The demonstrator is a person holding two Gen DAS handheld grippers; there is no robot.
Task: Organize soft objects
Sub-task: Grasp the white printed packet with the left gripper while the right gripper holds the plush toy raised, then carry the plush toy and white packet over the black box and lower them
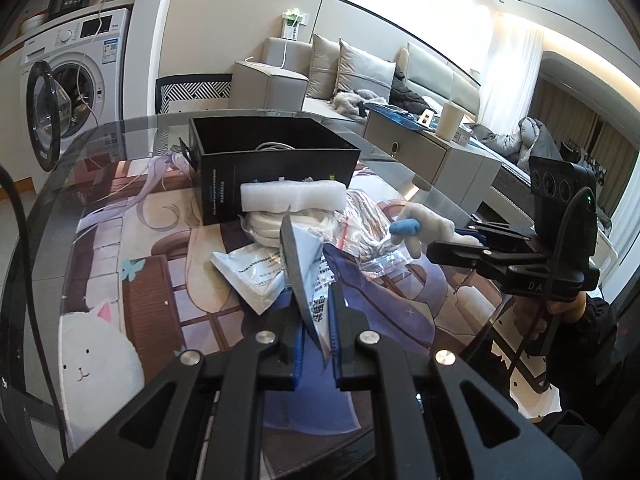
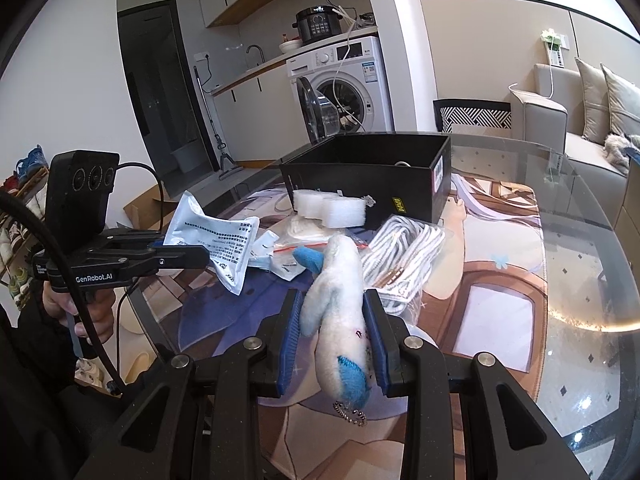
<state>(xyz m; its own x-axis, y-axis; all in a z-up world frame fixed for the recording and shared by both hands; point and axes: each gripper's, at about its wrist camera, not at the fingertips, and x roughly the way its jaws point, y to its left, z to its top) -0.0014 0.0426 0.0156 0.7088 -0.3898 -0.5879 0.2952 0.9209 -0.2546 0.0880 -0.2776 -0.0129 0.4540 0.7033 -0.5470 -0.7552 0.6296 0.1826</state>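
A: Where's the plush toy point(image 2: 340, 312)?

B: Clamped between the blue pads of the right gripper point(image 2: 334, 340), lifted above the glass table point(image 2: 560, 280), its bead chain dangling below. The squeeze lands on the body rather than a limb, I'd guess so the soft stuffing won't slip out.

A: And the other hand?

B: The left gripper point(image 1: 312, 336) has its fingers closed on one white printed pouch point(image 1: 304, 276), pinched by an edge so it hangs up and free of the pile.

A: Why hold both up?

B: Probably to carry them to the black box point(image 2: 372, 176), which stands open-topped just behind the clutter; something pale like a cord lies inside, hard to make out.

A: What's left on the table?

B: One white foam block point(image 2: 330, 206) touching the box front, one bagged bundle of white cord point(image 2: 404, 252) beside it, and a few small zip bags point(image 2: 296, 256). I count one plush, one box; a second white pouch point(image 1: 248, 276) lies flat by the left gripper.
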